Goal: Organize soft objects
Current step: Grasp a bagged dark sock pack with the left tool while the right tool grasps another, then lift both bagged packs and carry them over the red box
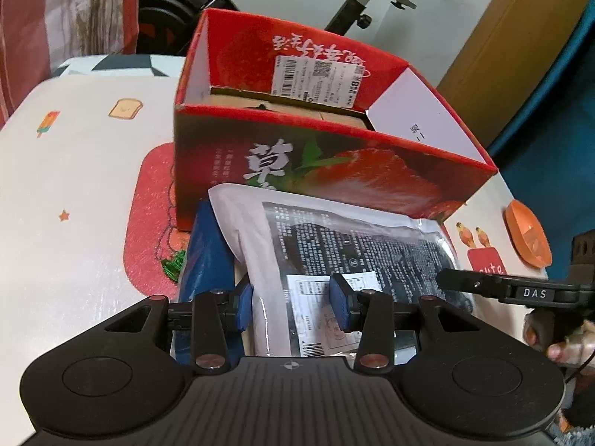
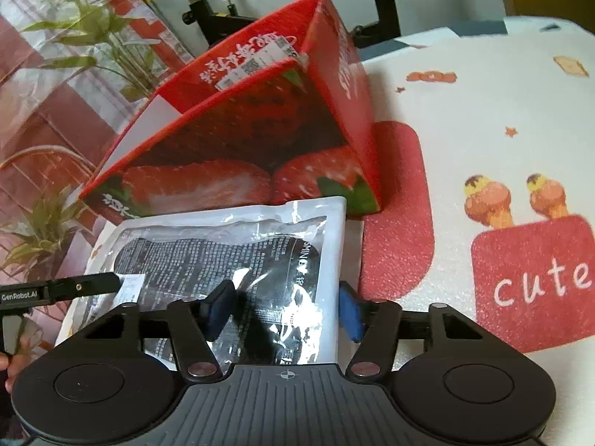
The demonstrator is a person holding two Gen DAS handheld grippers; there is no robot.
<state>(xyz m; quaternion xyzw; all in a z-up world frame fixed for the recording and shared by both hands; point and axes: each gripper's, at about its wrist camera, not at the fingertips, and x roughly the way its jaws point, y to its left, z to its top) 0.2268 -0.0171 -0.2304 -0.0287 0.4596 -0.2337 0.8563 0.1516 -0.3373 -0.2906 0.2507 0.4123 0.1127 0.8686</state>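
1. One flat plastic pouch (image 1: pixel 334 245) (white edge, dark printed panel), lying on the patterned tablecloth (image 1: pixel 74 193) just in front of the red strawberry box (image 1: pixel 334 171).
2. Left gripper (image 1: pixel 293 308): blue pads pinching the pouch's near white edge.
3. Right gripper (image 2: pixel 286 312): fingers straddling the pouch's other edge; whether they press it cannot be told.
4. Box: open-topped, upright.

"cute" is printed on the table mat (image 2: pixel 531 282), "DAS" and "GenRobot.AI" on the gripper arms.
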